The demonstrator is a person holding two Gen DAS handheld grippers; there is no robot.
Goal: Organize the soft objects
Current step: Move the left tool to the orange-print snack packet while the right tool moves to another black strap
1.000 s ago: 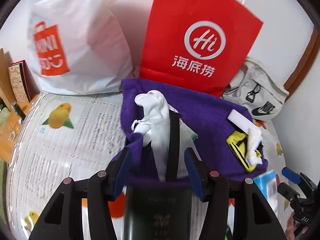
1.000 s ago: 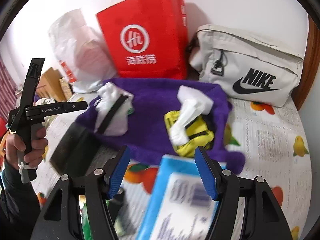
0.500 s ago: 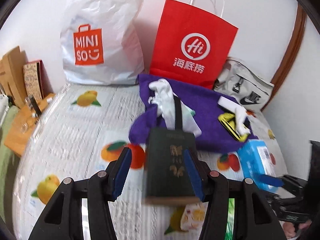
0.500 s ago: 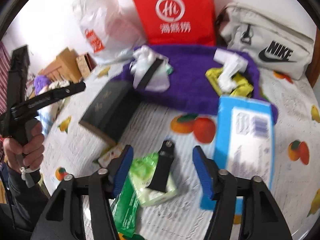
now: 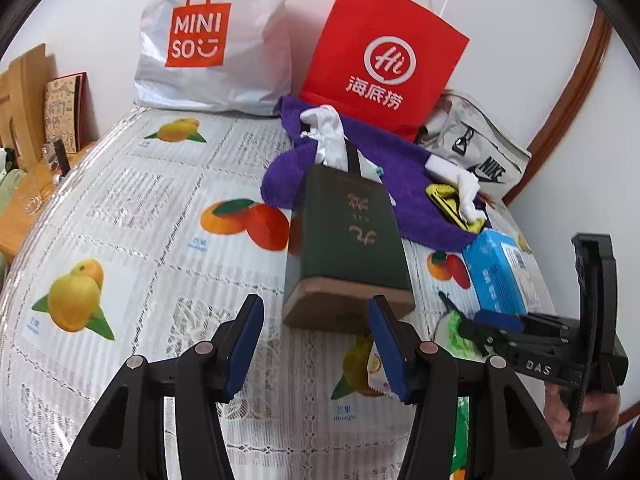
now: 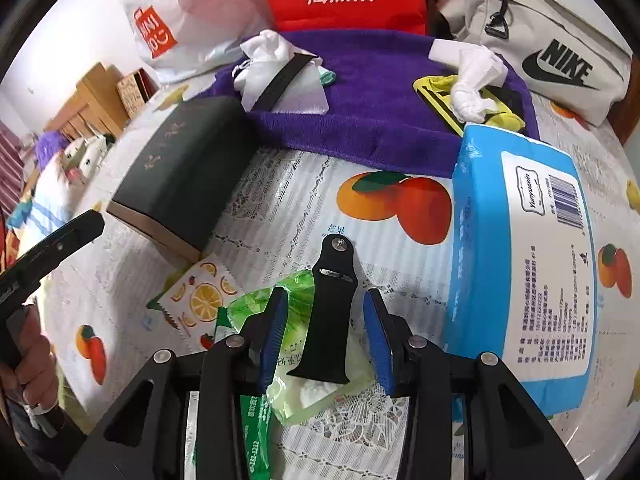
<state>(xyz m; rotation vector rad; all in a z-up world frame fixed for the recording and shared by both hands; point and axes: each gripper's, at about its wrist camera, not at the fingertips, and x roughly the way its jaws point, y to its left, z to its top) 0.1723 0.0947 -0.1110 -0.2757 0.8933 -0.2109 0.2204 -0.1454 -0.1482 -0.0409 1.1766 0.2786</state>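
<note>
A black watch strap (image 6: 328,320) lies on a pale green soft packet (image 6: 320,384) on the fruit-print tablecloth. My right gripper (image 6: 325,294) points down over them. Its jaws are closing with the strap and the packet between them, and the pads stand clear of both. My left gripper (image 5: 316,304) is open and holds nothing. A dark green box (image 5: 348,240) lies flat just beyond its tips. Further back a purple towel (image 6: 368,92) carries a white cloth (image 6: 276,76) and a yellow item (image 6: 436,88) under a second white cloth.
A blue tissue pack (image 6: 520,260) lies right of my right gripper, a fruit-print sachet (image 6: 200,300) and a long green packet (image 6: 256,420) to its left. A red paper bag (image 5: 380,52), a white Miniso bag (image 5: 208,40) and a Nike pouch (image 6: 540,40) line the wall.
My left gripper drew back from the towel and left the green box ahead of its tips. My right gripper tipped down from the blue pack to the strap, and its jaws narrowed.
</note>
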